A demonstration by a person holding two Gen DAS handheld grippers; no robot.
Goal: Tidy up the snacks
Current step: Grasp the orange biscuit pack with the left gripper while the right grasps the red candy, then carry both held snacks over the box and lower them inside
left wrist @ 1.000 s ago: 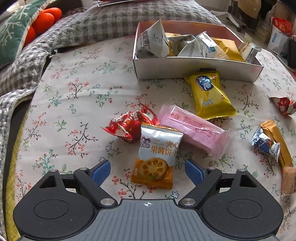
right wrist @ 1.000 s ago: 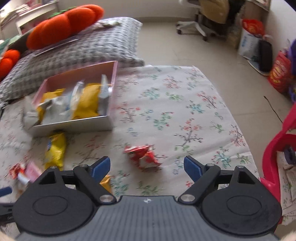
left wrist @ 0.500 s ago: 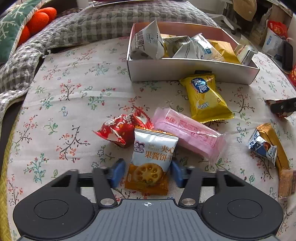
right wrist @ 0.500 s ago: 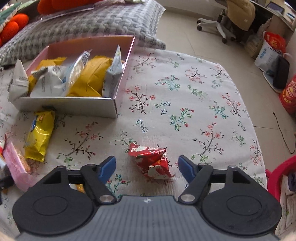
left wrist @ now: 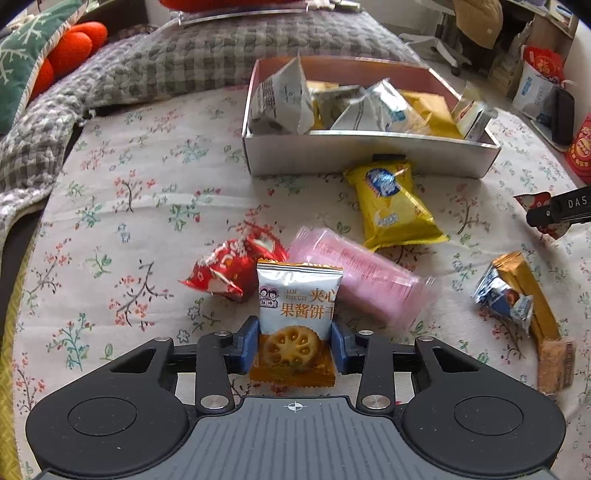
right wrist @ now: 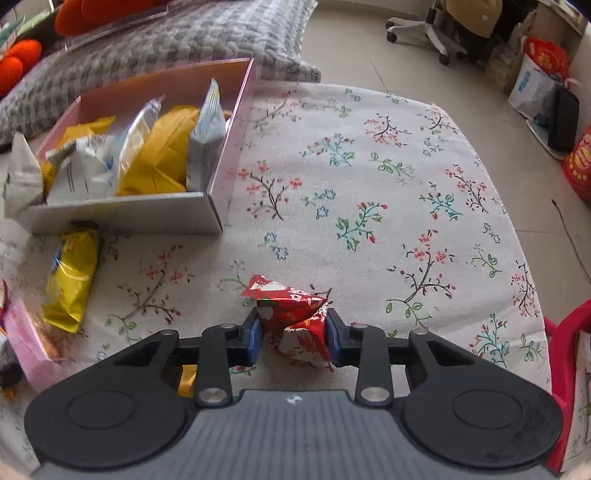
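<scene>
A white-and-orange jam biscuit packet (left wrist: 297, 295) lies on the flowered cloth, and my left gripper (left wrist: 294, 343) is closing on it, blue pads pressing both its sides. My right gripper (right wrist: 294, 332) is closing on a crumpled red snack packet (right wrist: 291, 314), which its pads squeeze. Behind stands the open box (left wrist: 369, 158) holding several packets; in the right wrist view the box (right wrist: 122, 216) is at the far left. Loose on the cloth lie another red packet (left wrist: 229, 271), a pink pack (left wrist: 362, 280), a yellow packet (left wrist: 391, 206) and a blue-and-gold one (left wrist: 506, 299).
A grey checked blanket (left wrist: 147, 62) and orange cushions border the cloth at the back left. The cloth's edge drops to the floor on the right, where a red chair (right wrist: 569, 350), bags and an office chair (right wrist: 436, 29) stand.
Both grippers have closed from wide open onto their packets. The right one also came down and forward over the red packet. The pink pack now looks blurred.
</scene>
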